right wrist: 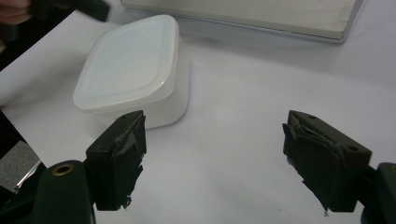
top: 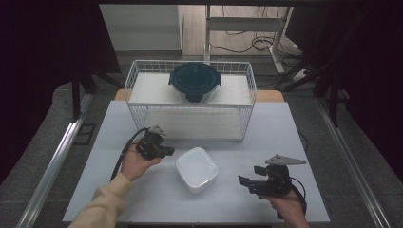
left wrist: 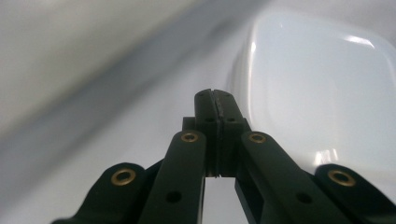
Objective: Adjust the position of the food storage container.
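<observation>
A white square plastic container with its lid on (top: pixel 196 169) sits in the middle of the pale table (top: pixel 285 133). My left gripper (top: pixel 167 151) hovers just left of it, jaws shut with nothing between them; in the left gripper view the closed tips (left wrist: pixel 215 95) point at the container's edge (left wrist: pixel 317 88). My right gripper (top: pixel 245 182) rests low at the front right, jaws wide open and empty, aimed left toward the container (right wrist: pixel 130 70); its pads (right wrist: pixel 122 154) are worn. A round dark-lidded glass container (top: pixel 195 80) stands inside the white wire basket (top: pixel 142 78) at the back.
The wire basket spans the back of the table, its base board (right wrist: pixel 261 14) close behind the white container. Dark curtains flank both sides, and a metal rail (top: pixel 57 161) runs along the floor at left. Cables and a desk frame (top: pixel 247 23) lie beyond the basket.
</observation>
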Tool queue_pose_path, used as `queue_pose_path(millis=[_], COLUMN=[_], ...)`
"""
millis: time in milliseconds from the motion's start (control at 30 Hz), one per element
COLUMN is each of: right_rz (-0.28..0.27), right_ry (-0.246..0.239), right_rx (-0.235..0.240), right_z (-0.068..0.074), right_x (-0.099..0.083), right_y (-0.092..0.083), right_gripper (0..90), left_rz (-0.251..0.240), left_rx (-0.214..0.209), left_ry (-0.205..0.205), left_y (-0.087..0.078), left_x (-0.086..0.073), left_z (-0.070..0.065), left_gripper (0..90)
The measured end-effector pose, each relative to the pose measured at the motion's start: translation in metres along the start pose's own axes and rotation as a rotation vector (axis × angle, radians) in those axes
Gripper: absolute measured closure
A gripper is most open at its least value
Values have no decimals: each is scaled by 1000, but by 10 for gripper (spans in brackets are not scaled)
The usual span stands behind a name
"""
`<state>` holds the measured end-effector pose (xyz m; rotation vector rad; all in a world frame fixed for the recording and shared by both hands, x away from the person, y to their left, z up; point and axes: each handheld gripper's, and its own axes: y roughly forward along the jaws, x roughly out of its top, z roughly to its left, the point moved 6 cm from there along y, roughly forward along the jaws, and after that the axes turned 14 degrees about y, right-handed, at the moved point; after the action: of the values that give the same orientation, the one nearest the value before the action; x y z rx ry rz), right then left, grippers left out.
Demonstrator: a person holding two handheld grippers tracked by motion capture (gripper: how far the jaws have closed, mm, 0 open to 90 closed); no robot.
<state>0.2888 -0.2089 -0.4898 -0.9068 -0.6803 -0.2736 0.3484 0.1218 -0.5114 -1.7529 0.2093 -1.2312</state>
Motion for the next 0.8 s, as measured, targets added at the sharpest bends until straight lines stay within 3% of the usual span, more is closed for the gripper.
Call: queue_pose_path(millis=[167,333,467,800], right_rz=[-4,-6,-7,-7], right_ry=[6,-3,-5,7], right_rx=[-8,-11,-17,-19], right_z=[-3,-1,-2,-7], right_x=[1,1,1,1], right_y=[0,0,-1,-1], right_gripper=[210,210,210,210], left_rz=[17,43,55,32], left_rx=[-30,-35,-16,-32], left_ry=[-26,-17,-15,-63], left_y=[-9,10,24,42], left_x=[-29,-28,-20,-4], left_z=[-24,-35,-33,-22], left_gripper=[899,898,898,898])
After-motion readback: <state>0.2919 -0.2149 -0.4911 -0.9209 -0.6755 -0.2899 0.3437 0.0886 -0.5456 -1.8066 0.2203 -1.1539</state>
